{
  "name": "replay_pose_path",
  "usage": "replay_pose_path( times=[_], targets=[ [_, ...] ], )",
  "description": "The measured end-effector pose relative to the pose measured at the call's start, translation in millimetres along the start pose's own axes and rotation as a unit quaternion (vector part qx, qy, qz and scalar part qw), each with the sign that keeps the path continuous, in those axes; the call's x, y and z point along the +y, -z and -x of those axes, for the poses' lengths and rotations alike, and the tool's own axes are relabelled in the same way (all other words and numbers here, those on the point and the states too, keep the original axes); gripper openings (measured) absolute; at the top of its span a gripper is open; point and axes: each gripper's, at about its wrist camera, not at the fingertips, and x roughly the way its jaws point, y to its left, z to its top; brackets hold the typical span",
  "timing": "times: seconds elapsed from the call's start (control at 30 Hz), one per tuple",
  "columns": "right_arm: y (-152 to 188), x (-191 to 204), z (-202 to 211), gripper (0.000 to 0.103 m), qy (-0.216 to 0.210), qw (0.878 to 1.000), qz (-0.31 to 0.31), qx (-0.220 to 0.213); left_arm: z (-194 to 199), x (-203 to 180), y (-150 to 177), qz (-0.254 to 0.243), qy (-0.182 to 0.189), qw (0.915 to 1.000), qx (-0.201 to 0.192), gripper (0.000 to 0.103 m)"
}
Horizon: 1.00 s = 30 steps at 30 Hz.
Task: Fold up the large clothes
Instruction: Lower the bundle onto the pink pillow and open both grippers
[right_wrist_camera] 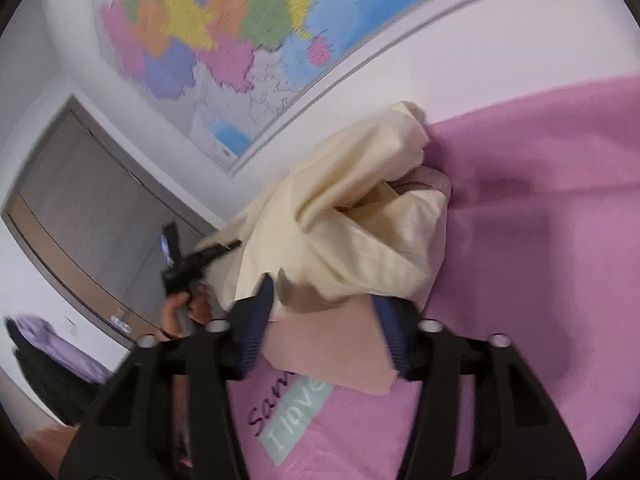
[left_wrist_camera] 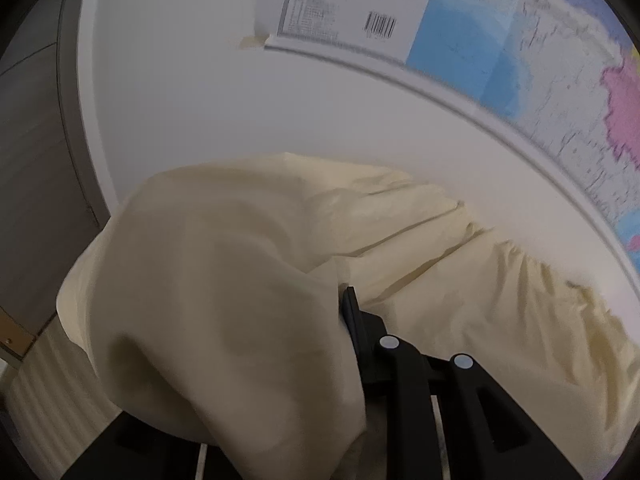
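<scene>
A large cream garment [left_wrist_camera: 224,264] hangs in the air in front of a white wall. My left gripper [left_wrist_camera: 344,312] is shut on its fabric; cloth drapes over the left finger and hides it, only the right finger [left_wrist_camera: 354,316] shows. In the right wrist view the same cream garment [right_wrist_camera: 352,224] is bunched above my right gripper [right_wrist_camera: 324,300], whose blue-padded fingers [right_wrist_camera: 256,320] stand apart with cream cloth between their tips. The left gripper [right_wrist_camera: 208,256], held in a hand, shows at the left there, gripping the garment's other end.
A pink bedspread [right_wrist_camera: 540,208] with printed lettering lies below the right gripper. A pale pink folded cloth [right_wrist_camera: 332,356] lies on it. A coloured wall map [right_wrist_camera: 224,36] hangs on the white wall, also in the left wrist view [left_wrist_camera: 520,60]. A grey door [right_wrist_camera: 92,208] stands at the left.
</scene>
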Motion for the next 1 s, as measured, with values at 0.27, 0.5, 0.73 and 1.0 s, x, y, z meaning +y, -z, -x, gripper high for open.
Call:
replay_pose_path(
  times=[0.27,0.5,0.73,1.0],
  targets=[
    [20.3,19.4,-27.3,0.008,0.052,0.995,0.062,0.066,31.8,-9.4,15.2,-0.003,-0.057,0.9983,-0.009,0.045],
    [16.4,55.5,-10.6,0.019,0.100,0.982,0.143,0.074,104.0,-15.1,41.5,-0.017,-0.074,0.9932,-0.088,0.069],
    [-4.3,87.8,20.1,0.036,0.109,0.974,0.200,-0.005,130.1,-67.1,76.1,-0.117,0.010,0.9874,-0.106,0.073],
    [-25.9,52.0,-46.7,0.037,0.129,0.981,0.143,0.029,84.2,-104.2,97.6,-0.135,0.034,0.9887,-0.055,0.078]
  ],
)
